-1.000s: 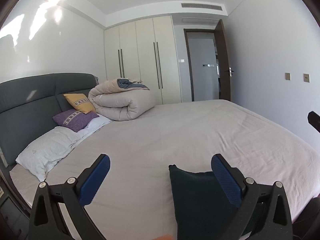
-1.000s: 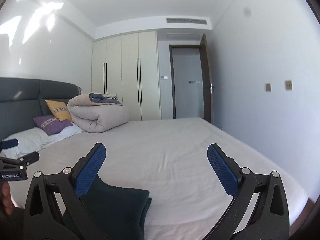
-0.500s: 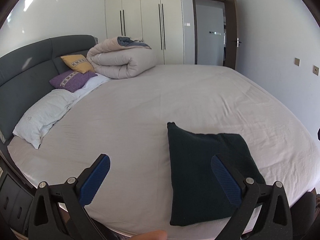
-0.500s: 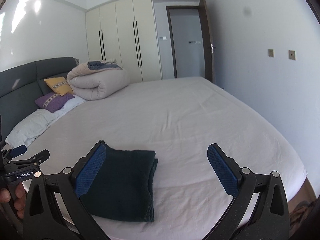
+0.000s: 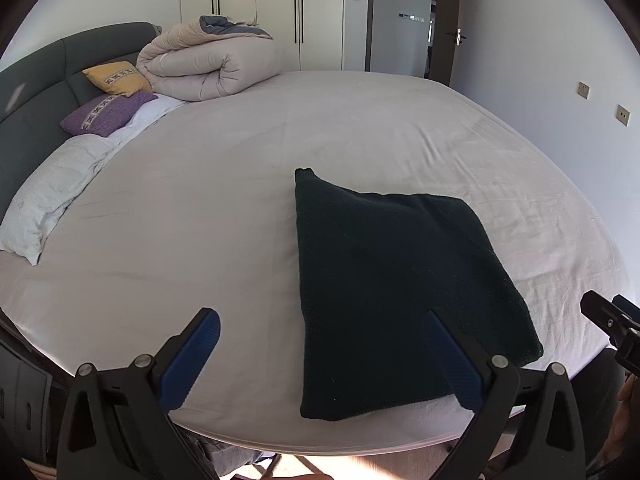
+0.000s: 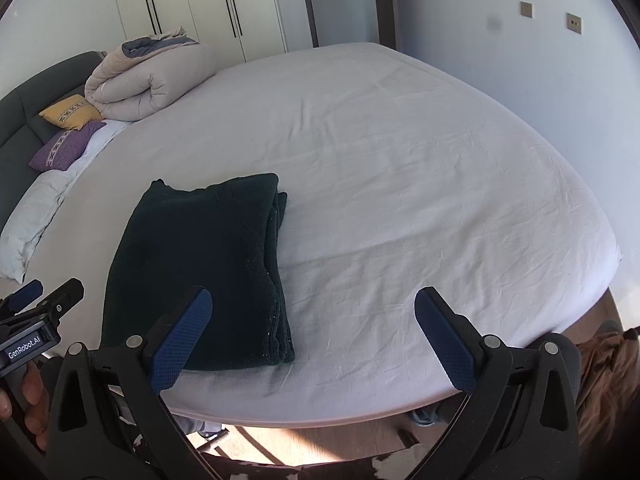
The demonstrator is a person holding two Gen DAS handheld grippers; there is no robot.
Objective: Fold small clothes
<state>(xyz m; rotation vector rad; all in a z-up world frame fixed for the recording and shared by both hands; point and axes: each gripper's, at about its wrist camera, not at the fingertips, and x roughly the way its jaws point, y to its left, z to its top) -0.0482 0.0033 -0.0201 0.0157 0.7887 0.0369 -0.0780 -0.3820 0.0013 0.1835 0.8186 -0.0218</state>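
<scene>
A dark green garment (image 5: pixel 392 280) lies folded into a thick rectangle on the bed near its front edge; it also shows in the right wrist view (image 6: pixel 204 264). My left gripper (image 5: pixel 320 360) is open and empty, held above the front edge, its right finger over the garment's near part. My right gripper (image 6: pixel 312 336) is open and empty, to the right of the garment, its left finger over the garment's near corner. Neither touches the cloth. The right gripper's tip shows in the left view (image 5: pixel 612 320); the left gripper shows in the right view (image 6: pixel 36 312).
The bed (image 5: pixel 240 200) has a pale sheet. A rolled duvet (image 5: pixel 208 60), yellow (image 5: pixel 116 76) and purple (image 5: pixel 104 112) cushions and a white pillow (image 5: pixel 52 188) lie by the grey headboard at the left. Wardrobe and door stand behind. Wooden floor shows below the bed edge.
Both grippers have risen and tilted down, so the views now look down on the bed and the whole folded garment. Both stay open. The garment has not moved.
</scene>
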